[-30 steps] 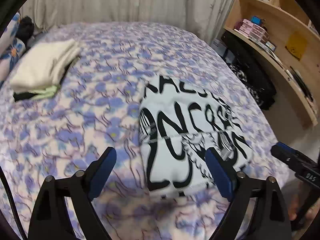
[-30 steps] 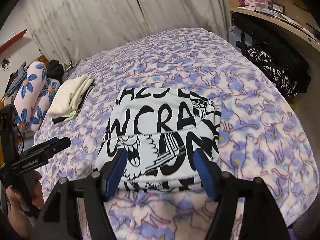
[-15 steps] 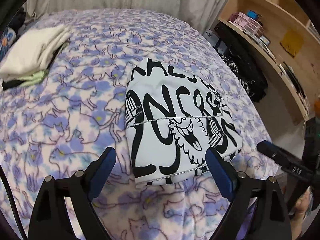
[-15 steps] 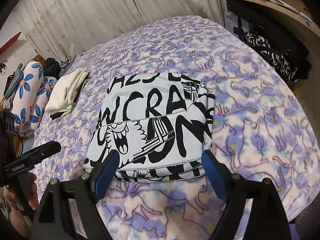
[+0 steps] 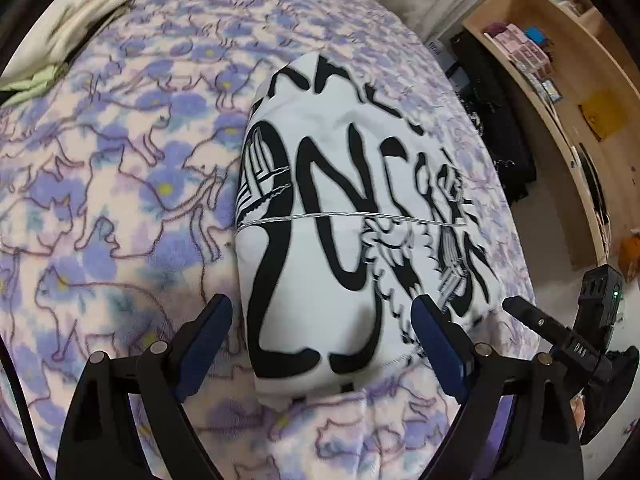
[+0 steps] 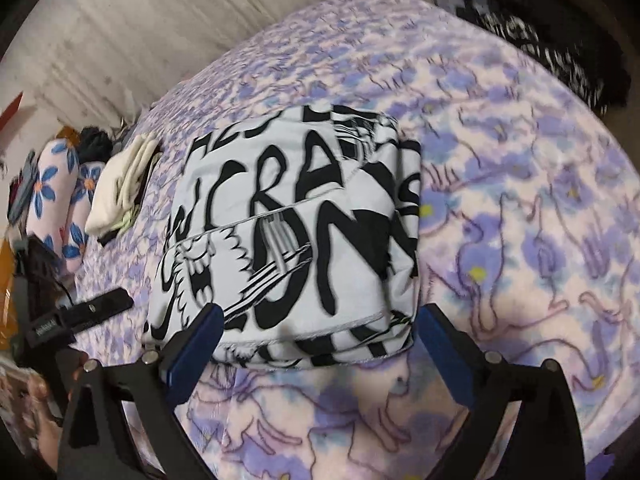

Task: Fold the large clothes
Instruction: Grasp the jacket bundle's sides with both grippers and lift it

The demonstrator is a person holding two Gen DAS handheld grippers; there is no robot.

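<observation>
**Both grippers closing in on folded garment**

Left wrist view: one printed black-and-white garment (image 5: 352, 216) is seen folded on the bed (image 5: 120, 184), w/ the left gripper (image 5: 320, 344) fingers spread wide either side of its near-left corner, nothing pinched. One cream clothes stack (image 5: 76, 20) lies well apart.

Right wrist view: right gripper (image 6: 316, 344) fingers are opening, garment's near edge between them, unpressed. Judged step: final fold or pickup; near hem needs pinching by both.

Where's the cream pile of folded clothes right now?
The cream pile of folded clothes lies on the bed at left in the right wrist view, between the flowered pillow and the black-and-white printed garment; it is top left in the left wrist view.
</observation>
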